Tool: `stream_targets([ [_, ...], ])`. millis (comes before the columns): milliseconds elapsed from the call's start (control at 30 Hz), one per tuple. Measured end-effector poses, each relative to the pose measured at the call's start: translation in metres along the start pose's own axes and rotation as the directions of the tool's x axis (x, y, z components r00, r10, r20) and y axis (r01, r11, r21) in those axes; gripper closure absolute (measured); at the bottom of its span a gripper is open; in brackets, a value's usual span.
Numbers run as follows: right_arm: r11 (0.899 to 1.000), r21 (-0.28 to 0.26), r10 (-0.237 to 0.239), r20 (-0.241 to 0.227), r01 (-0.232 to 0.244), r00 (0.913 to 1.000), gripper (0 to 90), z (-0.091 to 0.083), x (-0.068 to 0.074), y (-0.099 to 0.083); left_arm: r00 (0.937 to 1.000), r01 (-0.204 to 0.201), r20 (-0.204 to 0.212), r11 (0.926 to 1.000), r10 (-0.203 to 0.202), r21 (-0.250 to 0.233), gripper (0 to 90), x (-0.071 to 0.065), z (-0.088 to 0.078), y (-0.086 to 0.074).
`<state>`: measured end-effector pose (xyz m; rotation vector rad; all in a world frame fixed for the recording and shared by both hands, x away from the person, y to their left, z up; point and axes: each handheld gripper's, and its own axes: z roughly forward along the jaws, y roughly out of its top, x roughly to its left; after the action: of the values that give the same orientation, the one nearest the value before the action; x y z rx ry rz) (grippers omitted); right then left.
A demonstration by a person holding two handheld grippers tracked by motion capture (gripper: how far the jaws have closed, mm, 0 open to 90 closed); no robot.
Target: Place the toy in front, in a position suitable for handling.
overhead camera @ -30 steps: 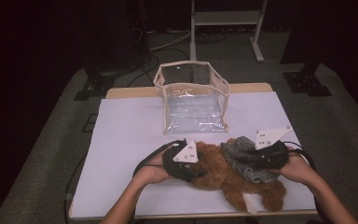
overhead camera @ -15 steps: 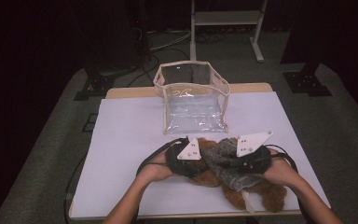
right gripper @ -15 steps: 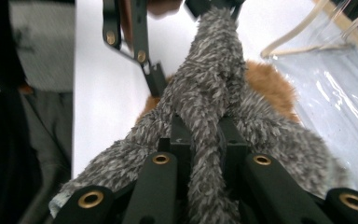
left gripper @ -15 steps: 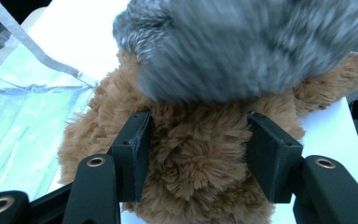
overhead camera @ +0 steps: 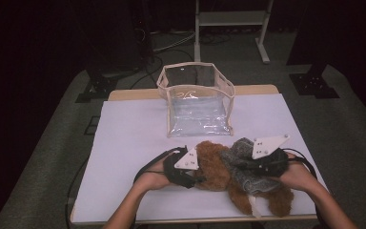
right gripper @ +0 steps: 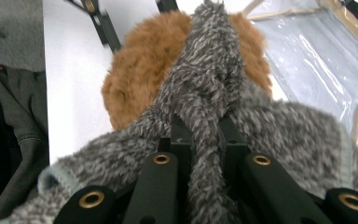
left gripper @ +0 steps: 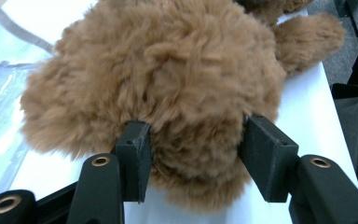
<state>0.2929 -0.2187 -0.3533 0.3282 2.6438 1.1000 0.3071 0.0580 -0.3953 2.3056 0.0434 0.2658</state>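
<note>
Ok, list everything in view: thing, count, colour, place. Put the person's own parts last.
Plush toy: one, brown, near edge of the table, between the two tools.
Knitted garment: one, grey fuzzy, draped over the plush toy's right part.
Clear bag: one, transparent with beige trim, standing open at the table's middle, behind the toy.
Table: one, white top with a wooden edge.
Metal stand: one, pale, on the floor behind the table.
Left tool: one, black, jaws just closing around the plush toy's fur.
Right tool: one, black, pinching a fold of the knitted garment.
Forearms: two, entering from the bottom.
</note>
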Motion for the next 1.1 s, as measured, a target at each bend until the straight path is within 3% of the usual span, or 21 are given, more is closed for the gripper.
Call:
stream_targets([
  [133, 0.997, -0.077, -0.007, -0.036, 0.005, 0.9993, 79.8, 0.004, 0.006, 0.016, 0.9999, 0.008, 0.011, 0.9999, -0.008, -0.007, 46.2, -0.002, 0.003, 0.002],
  [300, 0.999, -0.026, -0.038, -0.033, 0.037, 0.9987, 79.7, 0.014, 0.009, 0.011, 0.9991, 0.028, 0.034, 0.9994, -0.027, -0.021, 46.7, -0.007, 0.000, -0.003],
  [433, 1.000, -0.015, -0.011, -0.026, 0.010, 0.9996, 79.8, 0.010, 0.000, 0.000, 0.9980, 0.031, 0.056, 0.9986, -0.029, -0.042, 46.3, -0.014, 0.004, -0.002],
  [567, 1.000, 0.002, -0.006, -0.024, 0.006, 0.9997, 79.7, 0.012, -0.007, 0.002, 0.9987, 0.031, 0.042, 0.9989, -0.030, -0.034, 45.7, -0.015, 0.007, 0.000],
  [667, 1.000, -0.014, 0.006, -0.027, -0.006, 0.9996, 79.6, 0.014, -0.005, 0.006, 0.9994, 0.033, 0.015, 0.9991, -0.033, -0.026, 46.6, -0.012, 0.008, -0.001],
  [767, 0.999, -0.038, -0.024, -0.012, 0.023, 0.9996, 79.6, 0.014, 0.002, 0.014, 0.9993, 0.036, 0.008, 0.9988, -0.035, -0.032, 47.6, -0.010, 0.009, 0.001],
  [833, 0.997, -0.073, -0.034, -0.036, 0.031, 0.9988, 79.6, 0.016, 0.008, 0.021, 0.9991, 0.042, 0.012, 0.9983, -0.041, -0.042, 47.8, -0.009, 0.009, 0.002],
  [900, 0.996, -0.069, -0.063, -0.041, 0.060, 0.9972, 79.5, 0.021, 0.014, 0.027, 0.9990, 0.044, 0.011, 0.9982, -0.044, -0.041, 47.9, -0.008, 0.008, 0.001],
  [967, 0.996, -0.053, -0.080, -0.041, 0.078, 0.9960, 79.5, 0.024, 0.015, 0.025, 0.9988, 0.048, 0.010, 0.9978, -0.048, -0.045, 47.7, -0.007, 0.005, -0.002],
  [1100, 0.999, -0.033, -0.039, -0.023, 0.039, 0.9990, 79.5, 0.013, 0.008, 0.007, 0.9986, 0.052, 0.003, 0.9970, -0.052, -0.058, 45.3, -0.006, 0.000, -0.005],
])
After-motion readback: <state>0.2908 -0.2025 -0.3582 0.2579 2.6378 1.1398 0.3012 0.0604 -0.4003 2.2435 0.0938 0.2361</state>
